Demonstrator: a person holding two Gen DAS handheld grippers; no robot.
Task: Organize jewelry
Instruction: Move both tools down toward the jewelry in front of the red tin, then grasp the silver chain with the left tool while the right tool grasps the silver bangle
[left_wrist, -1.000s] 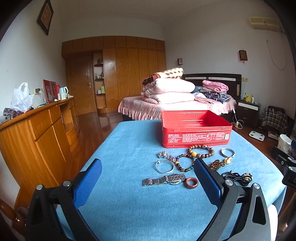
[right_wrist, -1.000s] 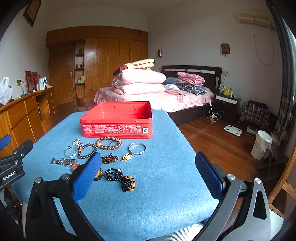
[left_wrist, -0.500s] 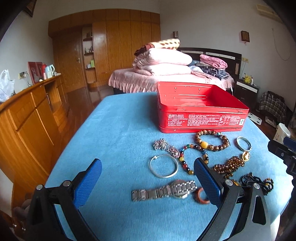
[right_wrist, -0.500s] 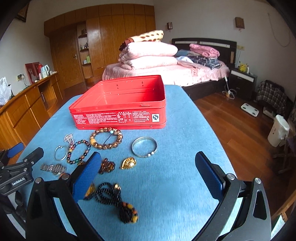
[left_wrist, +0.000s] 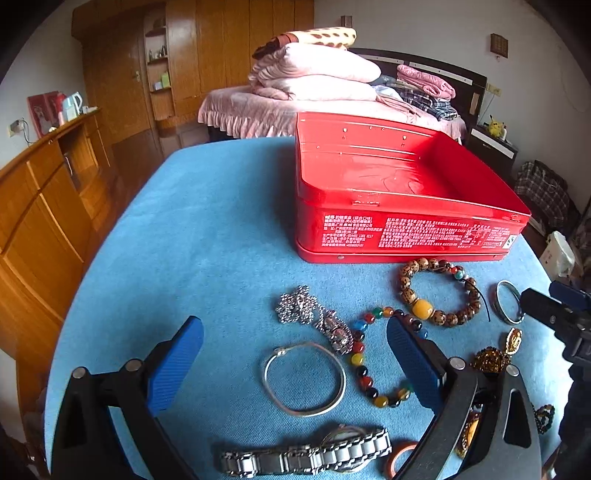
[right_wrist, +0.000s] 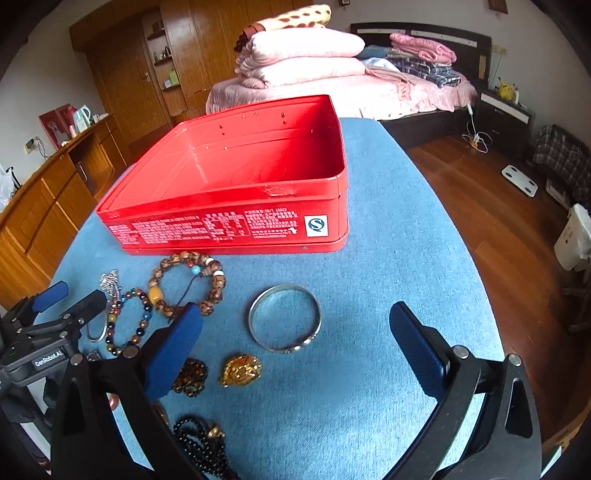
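Watch (left_wrist: 306, 458) only in L wrist view; R view shows gold pendant (right_wrist: 242, 370) clearly

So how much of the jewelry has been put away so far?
None yet. The red tin is empty, and every piece, including the silver bangle, wooden bead bracelet and watch, lies on the blue cloth. Both grippers, left and right, are open above the pieces, holding nothing.

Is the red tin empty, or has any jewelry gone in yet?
Empty. The red tin is open with no lid, and both views show only its bare red floor. All the jewelry lies outside it on the blue cloth.
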